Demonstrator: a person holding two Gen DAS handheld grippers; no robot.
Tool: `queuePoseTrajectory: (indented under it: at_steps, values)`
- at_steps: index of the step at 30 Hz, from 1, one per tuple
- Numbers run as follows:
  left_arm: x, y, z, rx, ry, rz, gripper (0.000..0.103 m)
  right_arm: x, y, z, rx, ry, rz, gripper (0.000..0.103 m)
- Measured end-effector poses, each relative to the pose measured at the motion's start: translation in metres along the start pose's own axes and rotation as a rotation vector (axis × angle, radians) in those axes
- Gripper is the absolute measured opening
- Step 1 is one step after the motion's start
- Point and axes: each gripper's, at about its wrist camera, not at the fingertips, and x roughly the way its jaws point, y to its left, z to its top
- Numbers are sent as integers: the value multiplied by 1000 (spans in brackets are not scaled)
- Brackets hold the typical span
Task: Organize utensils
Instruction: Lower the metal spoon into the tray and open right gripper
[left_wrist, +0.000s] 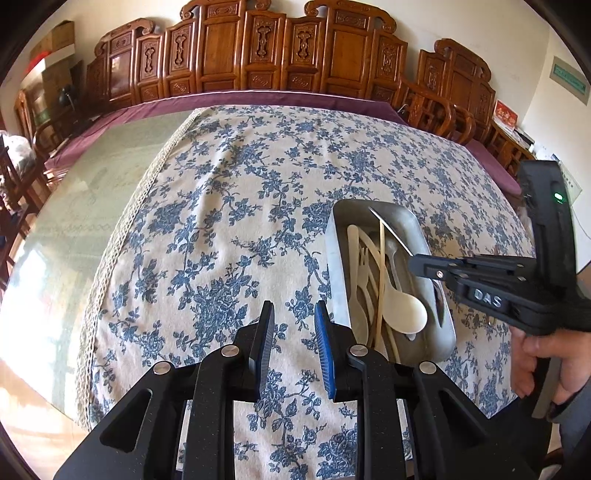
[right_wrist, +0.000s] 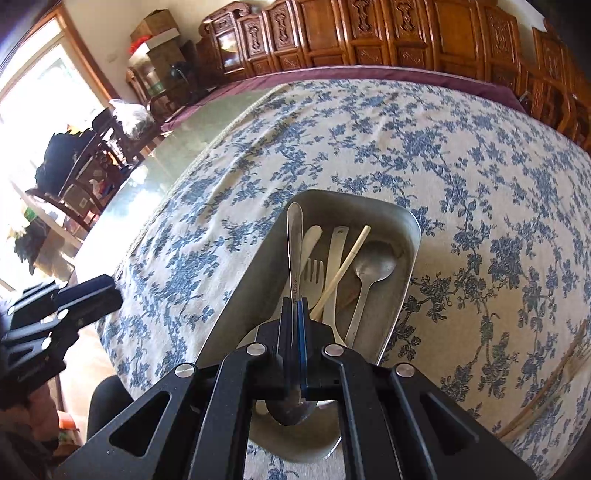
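A metal tray (left_wrist: 338, 258) stands on the floral tablecloth with several utensils in it, among them a white plastic spoon (left_wrist: 404, 314). My left gripper (left_wrist: 294, 314) hovers open over the bare cloth just left of the tray, nothing between its fingers. In the right wrist view my right gripper (right_wrist: 293, 306) is shut on a steel spoon (right_wrist: 294, 251), held over the tray (right_wrist: 251, 266) with its handle pointing away. Below it lie a white fork (right_wrist: 314, 273), a chopstick (right_wrist: 343, 269) and another metal spoon (right_wrist: 373, 266). From the left wrist view the right gripper (left_wrist: 413, 264) reaches in over the tray.
Loose chopsticks and a fork (right_wrist: 546, 391) lie on the cloth right of the tray. The tablecloth (left_wrist: 221, 221) ends at a lace edge, with bare glass tabletop (left_wrist: 92, 203) to the left. Carved wooden chairs (left_wrist: 258, 48) line the far side. A hand (left_wrist: 535, 354) holds the right gripper.
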Motion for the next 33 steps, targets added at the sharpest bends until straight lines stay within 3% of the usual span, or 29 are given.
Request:
queuePoseTrajectory:
  at_steps: [10,20,33]
  values:
    - [-2,3,-5,-5,5,7,21,31,-1,6,113,39,34,4]
    - [-2,2,-6,-3,8,8,22,44,5,-1,123,67,19,5]
    - [0,-18,-3,20,4,-5,28,-2,-5,-9,9,-33,-44,8]
